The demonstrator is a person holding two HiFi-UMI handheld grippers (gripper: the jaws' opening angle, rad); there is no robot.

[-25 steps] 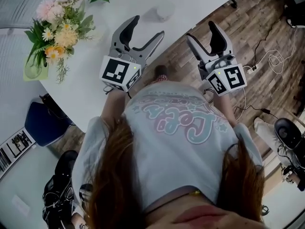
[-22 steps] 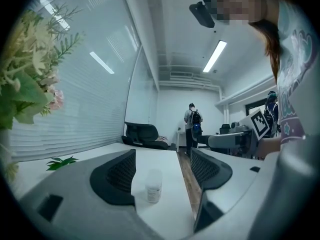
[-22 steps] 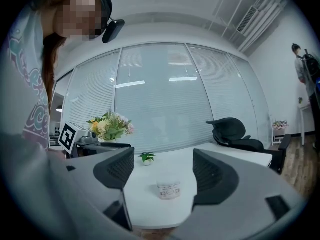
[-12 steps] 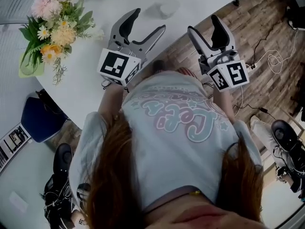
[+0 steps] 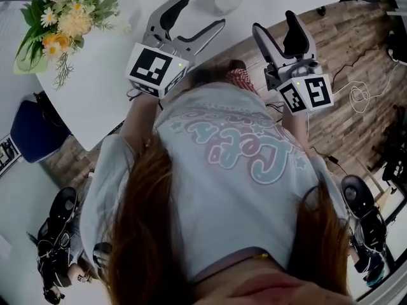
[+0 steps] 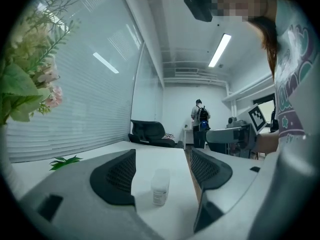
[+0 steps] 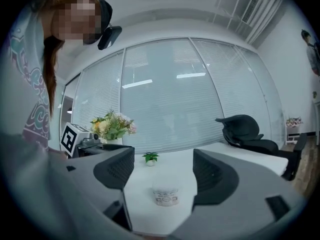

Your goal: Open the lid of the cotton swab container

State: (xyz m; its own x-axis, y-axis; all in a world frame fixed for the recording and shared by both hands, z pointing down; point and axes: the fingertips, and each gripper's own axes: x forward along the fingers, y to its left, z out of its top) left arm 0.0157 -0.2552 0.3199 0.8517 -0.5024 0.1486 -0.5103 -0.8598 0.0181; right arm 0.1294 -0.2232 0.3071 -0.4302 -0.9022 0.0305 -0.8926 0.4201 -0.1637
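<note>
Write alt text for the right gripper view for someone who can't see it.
The right gripper has its dark padded jaws open, framing a small round translucent cotton swab container that stands untouched on the white table ahead. Behind it are a green potted plant, a pastel flower bouquet at left and a black office chair at right, before blind-covered windows.

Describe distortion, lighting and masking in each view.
Head view: even light, the small translucent white plastic container washes into the white table. Left gripper view: fisheye bending, dark corners, mosaic patch. Right gripper view: likewise, light reflections on the glass wall.
</note>
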